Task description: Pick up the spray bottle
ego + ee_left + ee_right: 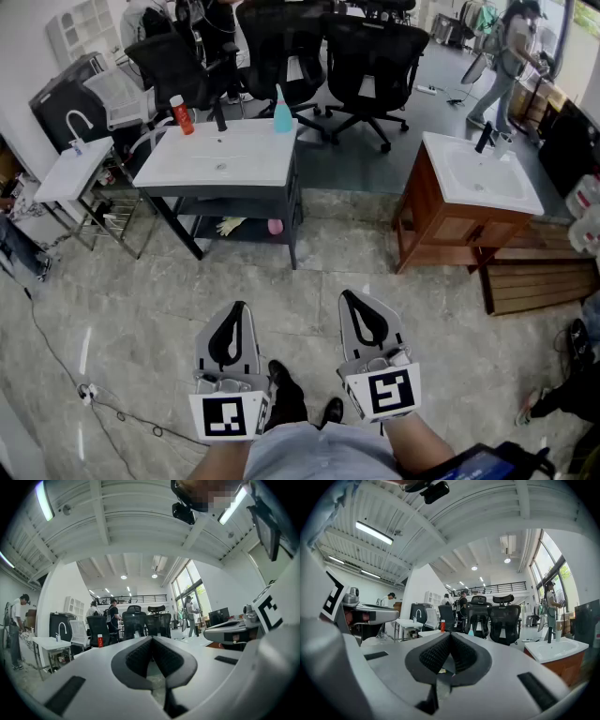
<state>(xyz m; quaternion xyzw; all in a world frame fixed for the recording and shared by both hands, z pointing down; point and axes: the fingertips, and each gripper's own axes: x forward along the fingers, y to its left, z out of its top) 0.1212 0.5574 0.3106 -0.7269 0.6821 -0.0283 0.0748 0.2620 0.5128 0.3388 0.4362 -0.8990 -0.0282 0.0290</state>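
The teal spray bottle [282, 111] stands upright at the back edge of a white sink counter [246, 157], far ahead of both grippers. A sliver of the spray bottle [470, 632] shows just past the jaw tip in the right gripper view. My left gripper [237, 309] and right gripper [351, 298] hang side by side over the floor, level, pointing toward the counter. The jaws of each meet at the tip with nothing between them, as the left gripper [151, 639] and right gripper [450, 634] views show.
A red bottle [182, 114] and a black faucet [219, 116] share the counter. A wooden vanity [459, 225] with a white basin stands to the right, a small white sink stand [73, 169] to the left. Black office chairs [370, 56] and several people are behind.
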